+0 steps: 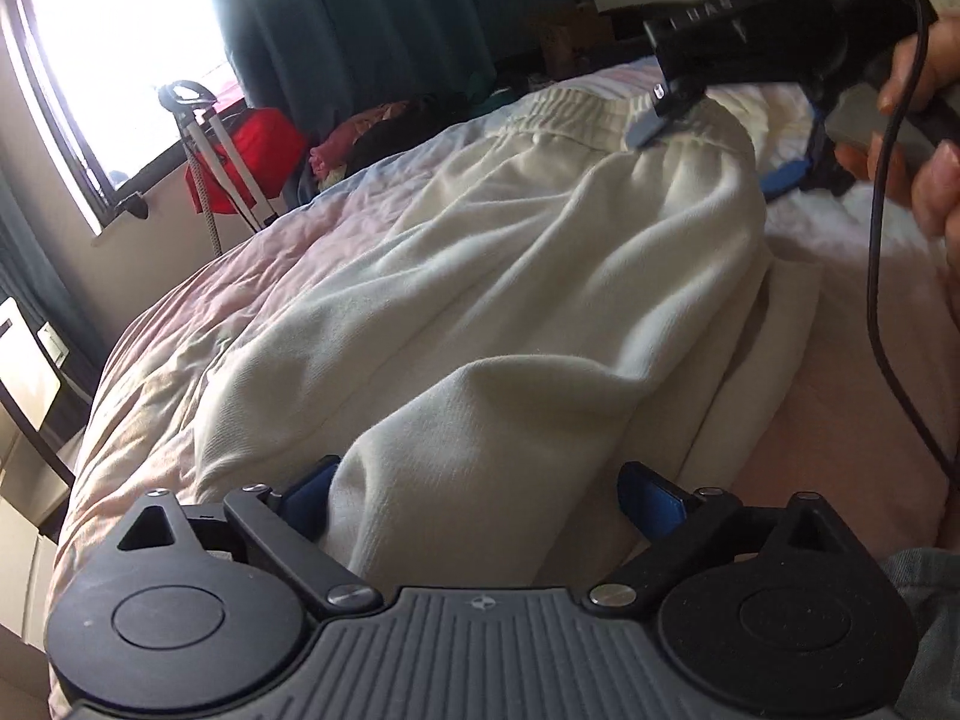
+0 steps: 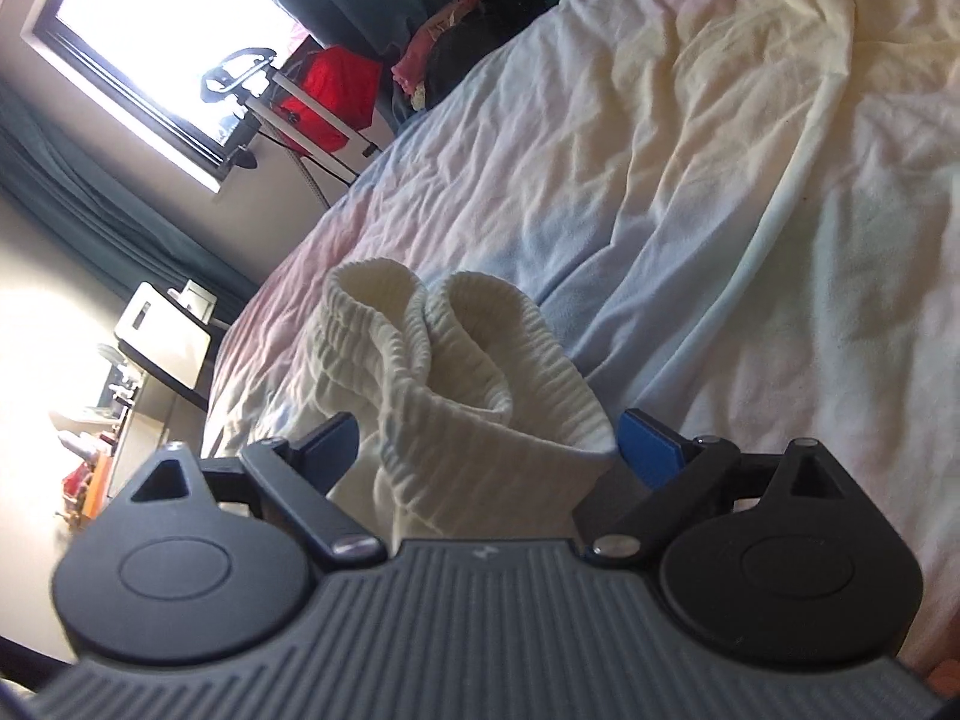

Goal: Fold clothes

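A cream-white pair of sweatpants (image 1: 480, 276) lies stretched over the bed. My left gripper (image 1: 474, 498) has its blue pads wide apart with a fold of the pants' cloth between them. In the left wrist view my right gripper (image 1: 660, 120) sits at the elastic waistband (image 1: 576, 102) at the far end, its fingers on the band. In the right wrist view the bunched ribbed waistband (image 2: 456, 360) fills the gap between the blue pads of my right gripper (image 2: 486, 450), which stand wide apart around it.
The bed sheet (image 2: 720, 180) is pale, wrinkled, pink and blue tinted. A red bag (image 1: 252, 144) and a heap of dark clothes (image 1: 384, 132) lie past the bed's far edge under a bright window (image 1: 120, 48). A black cable (image 1: 882, 276) hangs from the right gripper.
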